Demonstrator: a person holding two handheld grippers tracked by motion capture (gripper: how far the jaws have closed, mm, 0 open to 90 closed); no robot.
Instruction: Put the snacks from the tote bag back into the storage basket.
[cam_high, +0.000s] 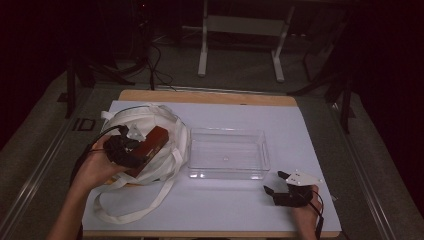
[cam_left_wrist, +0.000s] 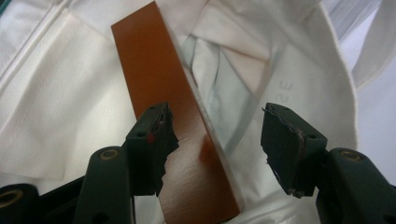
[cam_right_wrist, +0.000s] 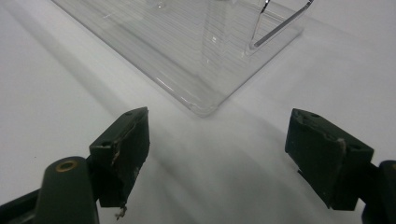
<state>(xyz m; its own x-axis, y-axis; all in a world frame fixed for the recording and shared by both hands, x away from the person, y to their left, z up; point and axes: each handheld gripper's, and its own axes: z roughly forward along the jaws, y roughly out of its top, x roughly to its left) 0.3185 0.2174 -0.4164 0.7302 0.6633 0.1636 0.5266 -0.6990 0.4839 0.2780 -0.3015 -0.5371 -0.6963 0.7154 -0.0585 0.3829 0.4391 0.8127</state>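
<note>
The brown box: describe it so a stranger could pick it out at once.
On the table's white mat, look left to the white cloth bag. The brown box lies in its mouth, just ahead of the left gripper. It alone is reddish-brown, flat and rectangular; the neighbouring tray is clear.

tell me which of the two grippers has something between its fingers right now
The left gripper, over the white tote bag: a flat brown box lies between its fingers. The right gripper has just bare white table between its spread fingers, short of the clear tray.
</note>
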